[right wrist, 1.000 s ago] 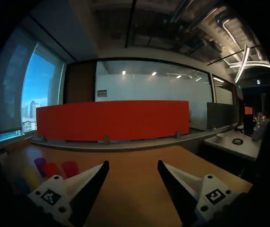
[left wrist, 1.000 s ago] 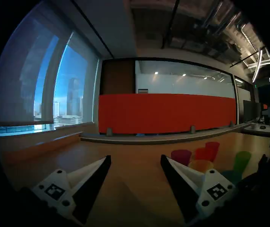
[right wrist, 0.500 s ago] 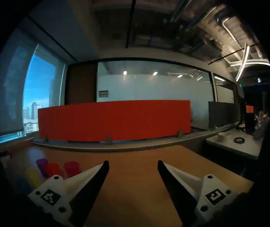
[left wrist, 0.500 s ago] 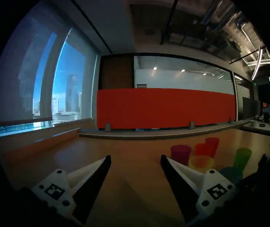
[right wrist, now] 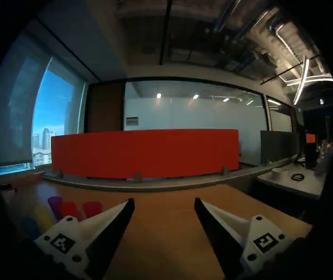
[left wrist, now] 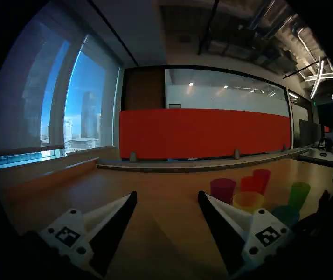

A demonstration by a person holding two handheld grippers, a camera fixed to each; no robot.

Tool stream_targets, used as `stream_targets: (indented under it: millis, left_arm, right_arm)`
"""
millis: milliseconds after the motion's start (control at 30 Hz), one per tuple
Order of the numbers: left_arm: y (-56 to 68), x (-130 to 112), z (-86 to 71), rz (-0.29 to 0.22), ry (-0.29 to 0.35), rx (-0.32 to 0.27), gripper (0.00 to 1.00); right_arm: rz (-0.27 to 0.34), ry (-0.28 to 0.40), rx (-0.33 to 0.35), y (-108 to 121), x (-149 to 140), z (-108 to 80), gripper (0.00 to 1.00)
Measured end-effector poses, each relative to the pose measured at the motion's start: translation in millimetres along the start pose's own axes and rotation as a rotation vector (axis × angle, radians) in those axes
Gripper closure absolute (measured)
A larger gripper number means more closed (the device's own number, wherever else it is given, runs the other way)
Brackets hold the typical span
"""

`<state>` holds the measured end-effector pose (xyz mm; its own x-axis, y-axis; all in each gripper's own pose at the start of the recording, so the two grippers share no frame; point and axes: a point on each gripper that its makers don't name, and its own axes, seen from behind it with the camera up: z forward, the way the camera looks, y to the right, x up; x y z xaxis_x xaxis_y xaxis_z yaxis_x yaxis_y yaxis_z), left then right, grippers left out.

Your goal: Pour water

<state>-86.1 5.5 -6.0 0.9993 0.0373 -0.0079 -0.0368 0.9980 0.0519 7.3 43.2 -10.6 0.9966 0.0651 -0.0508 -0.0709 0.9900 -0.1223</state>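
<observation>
Several coloured plastic cups stand in a cluster on the wooden table (left wrist: 166, 205). In the left gripper view I see a purple cup (left wrist: 223, 188), a red cup (left wrist: 261, 179), a yellow cup (left wrist: 248, 201), a green cup (left wrist: 299, 194) and a teal cup (left wrist: 285, 215), all to the right of my left gripper (left wrist: 167, 198), which is open and holds nothing. In the right gripper view the purple cup (right wrist: 54, 206), red cups (right wrist: 92, 208) and yellow cup (right wrist: 43, 217) sit at lower left. My right gripper (right wrist: 162, 204) is open and empty over the bare table (right wrist: 166, 224).
A red divider panel (left wrist: 204, 133) runs along the table's far edge. Large windows (left wrist: 85, 112) lie to the left. A second desk (right wrist: 292, 179) with small objects stands at the right, past the table's edge. A glass wall closes the back of the room.
The left gripper view tipped slightly down a second ago and has held since. The right gripper view has tilted up a little, so the red divider sits lower. Both grippers stay open.
</observation>
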Motion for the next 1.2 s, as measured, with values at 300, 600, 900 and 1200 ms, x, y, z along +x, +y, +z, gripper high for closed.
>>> stream_targets:
  millis: [300, 600, 900, 1200]
  left_arm:
    - [0.1, 0, -0.1, 0.001, 0.0, 0.0, 0.03]
    - [-0.1, 1, -0.5, 0.001, 0.0, 0.0, 0.03]
    - [-0.3, 0, -0.8, 0.001, 0.0, 0.0, 0.03]
    - [0.0, 0, -0.5, 0.001, 0.0, 0.0, 0.03]
  right_arm:
    - [0.004, 0.02, 0.045, -21, -20, 4.0, 0.01]
    - [0.003, 0.014, 0.08, -35, -46, 10.0, 0.01]
    - [0.017, 0.011, 0.071, -30, -58, 15.8, 0.01]
    - [0.013, -0.01, 0.063, -26, -68, 18.6, 0.01]
